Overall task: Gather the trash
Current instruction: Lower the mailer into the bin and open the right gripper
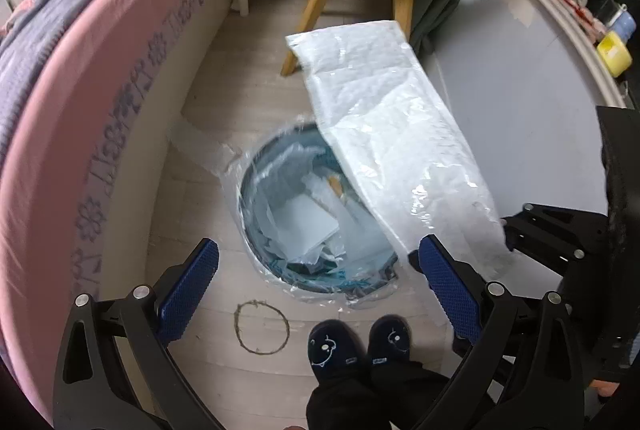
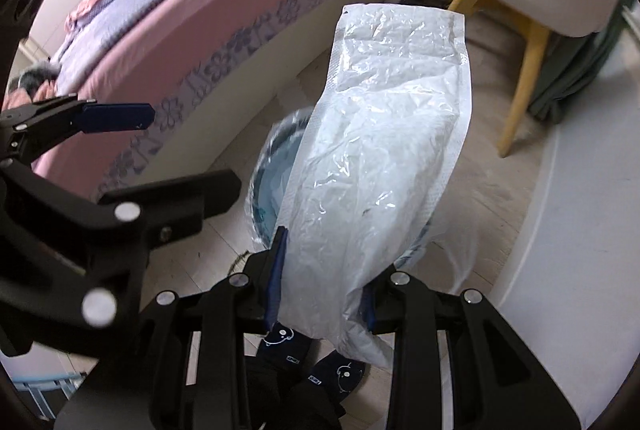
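A large crinkled clear-and-white plastic bag [image 2: 384,150] sticks out forward from my right gripper [image 2: 324,294], whose blue pads are shut on its lower end. The bag hangs tilted over a round blue trash bin [image 1: 304,222] lined with clear plastic, with paper and plastic scraps inside. In the left wrist view the bag [image 1: 392,134] covers the bin's right rim, and the right gripper [image 1: 516,230] holds it at the right. My left gripper [image 1: 320,290] is open above the bin's near edge, nothing between its pads. The right wrist view shows the left gripper [image 2: 192,150] at the left, above the floor beside the bed.
A bed with a pink sheet [image 1: 80,110] runs along the left, close to the bin. A chair with wooden legs [image 1: 404,2] stands behind it. A person's dark slippers [image 1: 360,346] are in front, and a thin ring [image 1: 262,328] lies on the floor. A white panel [image 1: 520,102] is at right.
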Demonstrator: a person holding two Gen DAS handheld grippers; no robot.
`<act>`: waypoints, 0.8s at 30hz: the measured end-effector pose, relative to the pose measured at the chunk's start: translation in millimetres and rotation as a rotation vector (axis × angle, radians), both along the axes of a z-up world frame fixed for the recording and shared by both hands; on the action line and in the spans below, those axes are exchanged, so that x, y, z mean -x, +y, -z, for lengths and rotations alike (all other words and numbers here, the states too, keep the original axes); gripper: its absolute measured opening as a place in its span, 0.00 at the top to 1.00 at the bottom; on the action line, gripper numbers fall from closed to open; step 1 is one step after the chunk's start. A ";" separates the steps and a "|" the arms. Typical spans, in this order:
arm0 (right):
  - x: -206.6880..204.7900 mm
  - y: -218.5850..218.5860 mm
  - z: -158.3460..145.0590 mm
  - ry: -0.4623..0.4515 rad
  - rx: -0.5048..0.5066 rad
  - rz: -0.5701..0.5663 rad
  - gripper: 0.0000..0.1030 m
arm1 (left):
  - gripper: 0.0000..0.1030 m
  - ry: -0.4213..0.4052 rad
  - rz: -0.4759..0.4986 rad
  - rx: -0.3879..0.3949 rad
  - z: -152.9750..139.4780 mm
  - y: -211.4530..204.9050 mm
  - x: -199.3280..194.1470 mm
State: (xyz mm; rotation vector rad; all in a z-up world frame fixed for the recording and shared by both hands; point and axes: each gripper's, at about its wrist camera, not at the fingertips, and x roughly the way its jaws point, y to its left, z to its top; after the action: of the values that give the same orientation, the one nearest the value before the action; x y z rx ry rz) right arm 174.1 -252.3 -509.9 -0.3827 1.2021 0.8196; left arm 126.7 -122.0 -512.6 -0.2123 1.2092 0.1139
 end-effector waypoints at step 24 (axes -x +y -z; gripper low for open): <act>-35.4 38.1 180.0 0.058 0.053 -0.111 0.71 | 0.06 0.030 -0.115 0.033 179.8 38.1 -27.6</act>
State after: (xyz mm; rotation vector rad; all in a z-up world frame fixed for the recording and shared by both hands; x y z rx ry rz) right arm 209.4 -214.2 -689.9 -0.4747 1.2671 0.9012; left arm 154.2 -83.8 -692.4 -0.3100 1.2287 0.1985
